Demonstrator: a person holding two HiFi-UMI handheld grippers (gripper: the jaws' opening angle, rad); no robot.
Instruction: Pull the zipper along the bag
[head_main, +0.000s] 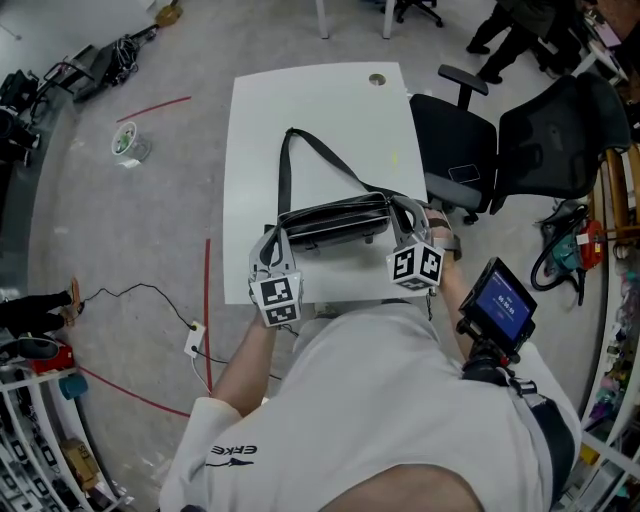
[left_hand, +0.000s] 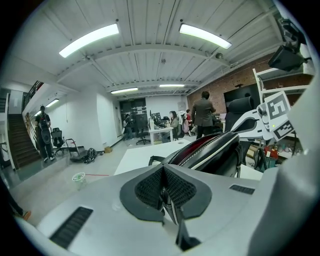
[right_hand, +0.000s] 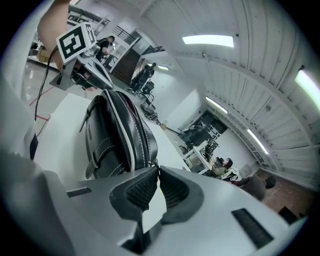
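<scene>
A black leather shoulder bag (head_main: 335, 222) lies near on a white rectangular table (head_main: 300, 110). The left gripper (left_hand: 165, 192) is clamped on its left end, bracing it. The right gripper (right_hand: 156, 172) is closed, seemingly pinching the zipper pull (right_hand: 154, 163) at the right end, ready to draw.

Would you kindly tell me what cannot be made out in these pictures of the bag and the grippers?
- Head view: both grippers' jaws, hidden under their marker cubes.
- Right gripper view: the zipper pull, covered where the right gripper closes on the bag.
- Left gripper view: which part of the bag the left gripper pinches; the gripper itself covers it.
- Head view: how far the zipper is open, too small.
</scene>
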